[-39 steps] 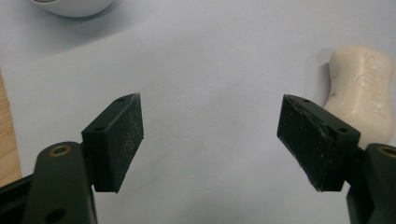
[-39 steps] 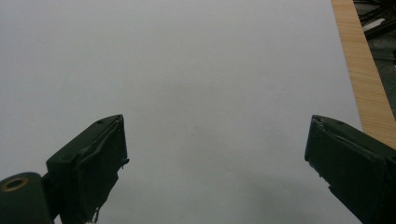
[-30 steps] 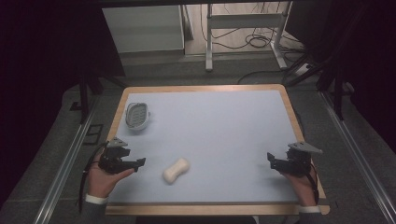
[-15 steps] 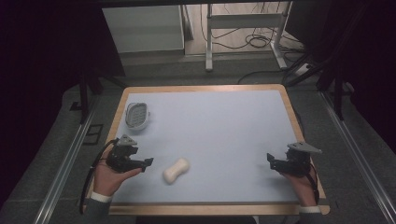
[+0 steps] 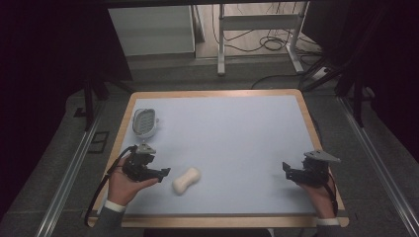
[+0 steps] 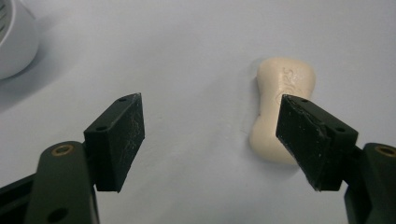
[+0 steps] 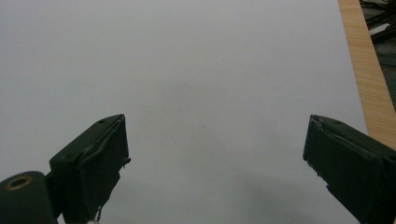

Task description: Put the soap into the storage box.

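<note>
Our left claw (image 5: 160,174) hangs open and empty just left of the cream soap bar (image 5: 187,180) on the pale blue desk (image 5: 237,138). In the left gripper view, the soap bar (image 6: 280,109) lies ahead and off to the right, partly behind the right-hand jaw, not yet between the two. Its long axis runs roughly along the claw's reach, slightly slanted. Our right claw (image 5: 287,170) is open too, well apart near the desk's right edge, so the left hand is far nearer. A white soap dish (image 5: 145,122) sits beyond, near the left edge.
</note>
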A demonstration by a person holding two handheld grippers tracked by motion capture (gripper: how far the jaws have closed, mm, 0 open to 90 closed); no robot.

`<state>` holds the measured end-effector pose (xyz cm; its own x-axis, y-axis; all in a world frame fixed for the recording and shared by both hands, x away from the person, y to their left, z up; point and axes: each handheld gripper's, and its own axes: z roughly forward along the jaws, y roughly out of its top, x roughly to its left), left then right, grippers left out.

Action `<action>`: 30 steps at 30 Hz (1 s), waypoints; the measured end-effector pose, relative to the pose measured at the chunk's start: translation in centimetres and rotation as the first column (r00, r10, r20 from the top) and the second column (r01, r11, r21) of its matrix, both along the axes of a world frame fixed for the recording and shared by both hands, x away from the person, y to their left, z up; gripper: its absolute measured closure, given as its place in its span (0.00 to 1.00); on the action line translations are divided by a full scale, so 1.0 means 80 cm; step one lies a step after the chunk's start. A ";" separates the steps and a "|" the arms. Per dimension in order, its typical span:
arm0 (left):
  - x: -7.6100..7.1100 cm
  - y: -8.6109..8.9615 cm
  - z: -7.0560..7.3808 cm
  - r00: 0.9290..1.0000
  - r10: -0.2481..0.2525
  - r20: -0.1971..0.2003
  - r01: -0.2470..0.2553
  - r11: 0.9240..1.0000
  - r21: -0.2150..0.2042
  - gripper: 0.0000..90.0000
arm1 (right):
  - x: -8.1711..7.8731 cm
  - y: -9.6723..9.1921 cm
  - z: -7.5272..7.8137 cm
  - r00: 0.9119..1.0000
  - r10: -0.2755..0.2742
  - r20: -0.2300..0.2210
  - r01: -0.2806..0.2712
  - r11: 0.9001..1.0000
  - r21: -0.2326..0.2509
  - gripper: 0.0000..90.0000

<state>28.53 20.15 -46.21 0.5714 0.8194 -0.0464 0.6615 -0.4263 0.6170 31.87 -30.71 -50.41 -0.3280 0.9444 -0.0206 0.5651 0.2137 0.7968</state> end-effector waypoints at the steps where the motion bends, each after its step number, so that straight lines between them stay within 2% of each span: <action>1: 0.001 -0.003 0.000 1.000 -0.004 -0.001 0.004 1.000 0.002 0.26 | 0.000 0.000 0.000 1.000 0.000 0.000 0.000 1.000 0.000 0.07; 14: 0.009 -0.031 -0.002 0.999 -0.051 -0.011 0.051 0.998 0.029 0.26 | 0.000 0.001 -0.001 1.000 0.002 -0.004 -0.002 1.000 -0.007 0.07; 15: 0.010 -0.033 -0.003 0.998 -0.058 -0.013 0.058 0.998 0.022 0.26 | 0.000 0.001 -0.001 1.000 0.002 -0.005 -0.002 1.000 -0.007 0.07; 16: 0.011 -0.035 -0.003 0.998 -0.059 -0.021 0.060 0.998 0.017 0.26 | 0.000 0.001 -0.001 1.000 0.001 -0.005 -0.001 1.000 -0.008 0.07; 17: 0.013 -0.039 -0.006 0.998 -0.056 -0.025 0.057 0.998 0.039 0.26 | 0.000 0.001 -0.001 1.000 0.002 -0.005 -0.002 1.000 -0.009 0.07; 30: 0.018 -0.070 -0.023 0.992 -0.103 -0.068 0.108 0.992 0.070 0.26 | 0.001 0.002 -0.002 1.000 -0.002 -0.006 0.002 1.000 -0.017 0.07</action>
<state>29.96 14.58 -48.07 0.6525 0.7573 -0.0279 0.6479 -0.5384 0.5388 31.92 -30.51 -50.58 -0.3262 0.9447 -0.0345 0.5702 0.2257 0.7899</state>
